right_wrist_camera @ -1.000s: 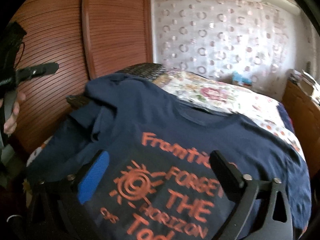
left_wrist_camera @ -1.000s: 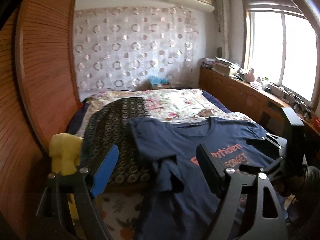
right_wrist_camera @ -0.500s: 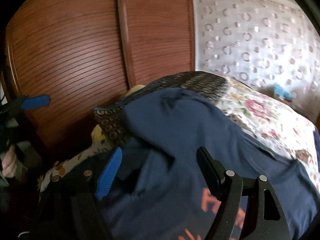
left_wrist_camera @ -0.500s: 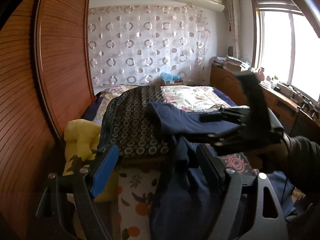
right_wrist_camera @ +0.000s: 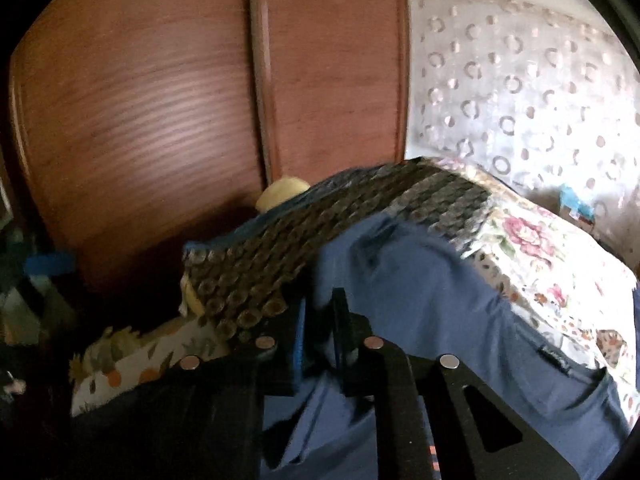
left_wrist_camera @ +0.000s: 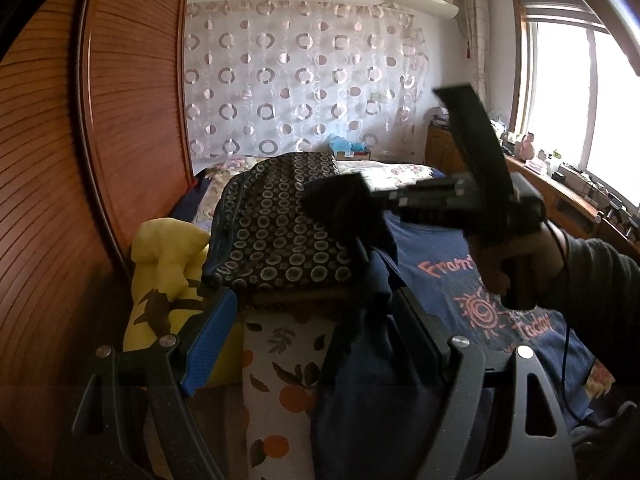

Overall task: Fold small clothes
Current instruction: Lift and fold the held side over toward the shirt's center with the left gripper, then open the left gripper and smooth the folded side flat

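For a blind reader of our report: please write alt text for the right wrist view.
The right claw is closing on a fold of the navy T-shirt at the bed's edge. Behind lie a dark circle-patterned cloth, a floral bedspread and a wooden wardrobe.

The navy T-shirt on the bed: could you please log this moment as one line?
stage: grasping | right gripper: closing on T-shirt sleeve | left gripper: open, holding nothing | T-shirt: unfolded on bed

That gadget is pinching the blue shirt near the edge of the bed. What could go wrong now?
1. The right hand-held gripper is closing on only a small fold of the blue shirt, so it may slip free.
2. Much of the shirt hangs off the bed and could slide down.
3. It could drag the patterned cloth beside it.
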The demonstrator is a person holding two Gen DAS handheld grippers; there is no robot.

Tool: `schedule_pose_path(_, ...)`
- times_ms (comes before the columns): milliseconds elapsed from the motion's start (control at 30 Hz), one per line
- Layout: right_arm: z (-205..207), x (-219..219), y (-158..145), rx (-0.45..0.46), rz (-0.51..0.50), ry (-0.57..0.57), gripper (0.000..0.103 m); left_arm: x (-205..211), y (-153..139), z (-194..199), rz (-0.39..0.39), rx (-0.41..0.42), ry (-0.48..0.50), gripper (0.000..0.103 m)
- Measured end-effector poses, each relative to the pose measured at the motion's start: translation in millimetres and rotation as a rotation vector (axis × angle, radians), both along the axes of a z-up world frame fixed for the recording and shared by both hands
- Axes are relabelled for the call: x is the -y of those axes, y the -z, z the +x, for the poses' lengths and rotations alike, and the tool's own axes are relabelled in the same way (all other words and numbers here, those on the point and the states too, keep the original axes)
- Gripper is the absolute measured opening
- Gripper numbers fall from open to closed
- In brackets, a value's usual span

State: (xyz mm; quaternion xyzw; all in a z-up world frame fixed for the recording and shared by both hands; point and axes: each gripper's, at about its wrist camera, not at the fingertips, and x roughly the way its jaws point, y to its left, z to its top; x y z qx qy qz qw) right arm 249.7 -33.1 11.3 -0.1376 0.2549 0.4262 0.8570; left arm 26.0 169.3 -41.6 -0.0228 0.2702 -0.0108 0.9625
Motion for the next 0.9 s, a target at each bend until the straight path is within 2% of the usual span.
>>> schedule_pose_path(267, 29.4, 18.2, 1.0, -0.001, -0.01, 0.18, 0.01, 7.7, 2.6, 1.7, -0.004, -0.003, 0.022, 0.081)
schedule_pose_path(300, 34.1, 19.3, 2.9, -0.011, -0.015, 0.207, 0.013, 9.4, 2.9, 2.4, -0.002, -0.004, 0.025, 0.081)
schedule_pose_path(333, 37.3, 19.9, 4.6, -0.024, -0.017, 0.223, 0.027, 10.8, 3.1, 3.5, -0.002, -0.005, 0.027, 0.081)
schedule_pose_path(367, 39.2, 18.9, 6.0, -0.029, -0.022, 0.237, 0.046, 12.5, 3.7, 4.2, -0.003, -0.007, 0.031, 0.081)
schedule_pose_path(433, 39.1, 20.1, 9.2, -0.024, -0.012, 0.258, 0.06, 15.9, 4.0, 4.4, -0.005, -0.008, 0.037, 0.081)
schedule_pose_path(600, 24.4, 22.5, 23.0, -0.081, 0.002, 0.235, 0.06, 23.0, 8.0, 4.5, -0.01, -0.017, 0.048, 0.081)
schedule_pose_path(733, 7.8, 18.7, 42.7, -0.103, -0.061, 0.198, 0.06, 26.6, 11.0, 6.4, -0.015, -0.027, 0.053, 0.081)
schedule_pose_path(900, -0.2, 28.5, 55.9, -0.124, -0.073, 0.204, 0.06, 31.0, 13.3, 12.0, -0.015, -0.033, 0.059, 0.081)
